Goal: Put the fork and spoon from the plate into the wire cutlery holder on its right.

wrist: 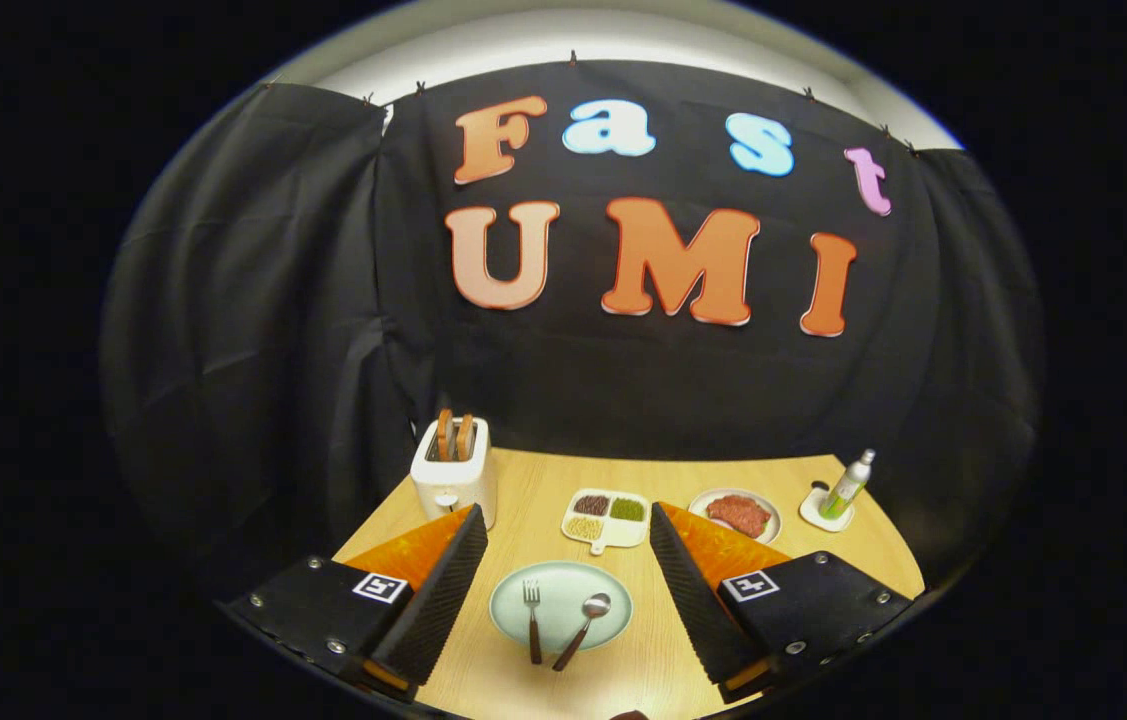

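Note:
A pale green plate [561,590] lies on the wooden table between my two fingers. On it rests a fork [532,621] with a dark handle, tines pointing away from me. Beside the fork, to its right, lies a spoon [583,630] with a dark handle, its bowl tilted to the right. My gripper [563,540] hovers above the plate, open wide, with nothing between its fingers. The right finger [693,590] hides the table area to the right of the plate.
A white toaster [454,470] with two slices stands at the back left. Beyond the plate sits a white divided tray [607,517] of grains. Further right are a plate of meat [737,513] and a green-and-silver bottle [845,486] on a white coaster.

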